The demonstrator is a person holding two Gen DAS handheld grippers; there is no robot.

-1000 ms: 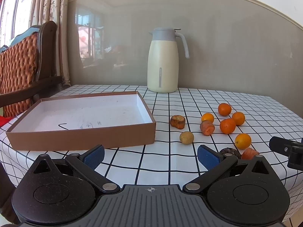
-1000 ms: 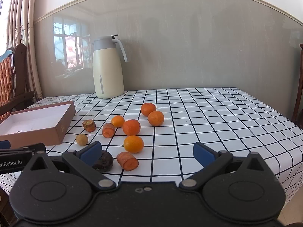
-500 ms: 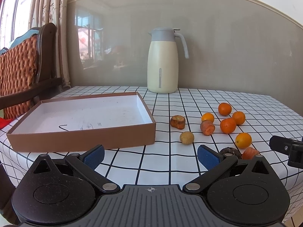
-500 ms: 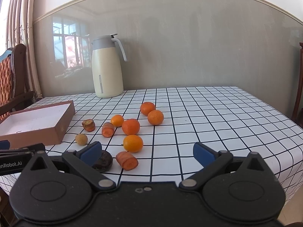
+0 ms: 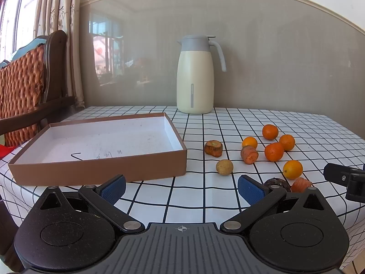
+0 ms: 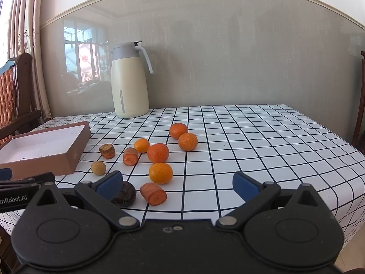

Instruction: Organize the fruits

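Several oranges (image 6: 157, 152) lie scattered on the checked tablecloth (image 6: 251, 141), mixed with carrot pieces (image 6: 153, 193), a small tan round fruit (image 6: 98, 168) and a dark round piece (image 6: 124, 194). In the left wrist view the same oranges (image 5: 273, 151) sit to the right of a shallow brown box (image 5: 100, 146) with a bare white inside. My left gripper (image 5: 181, 188) hovers open at the table's near edge, in front of the box. My right gripper (image 6: 177, 183) is open too, just short of the nearest carrot piece and holding nothing.
A cream thermos jug (image 5: 196, 75) with a grey lid stands at the back by the wall. A wooden chair (image 5: 29, 86) with an orange cushion is at the left. The tablecloth's right half (image 6: 273, 137) carries nothing. Another chair edge (image 6: 360, 105) shows far right.
Both views have shifted only slightly; the scene sits a touch lower in the left wrist view. Nothing on the table has moved and both grippers stay open.
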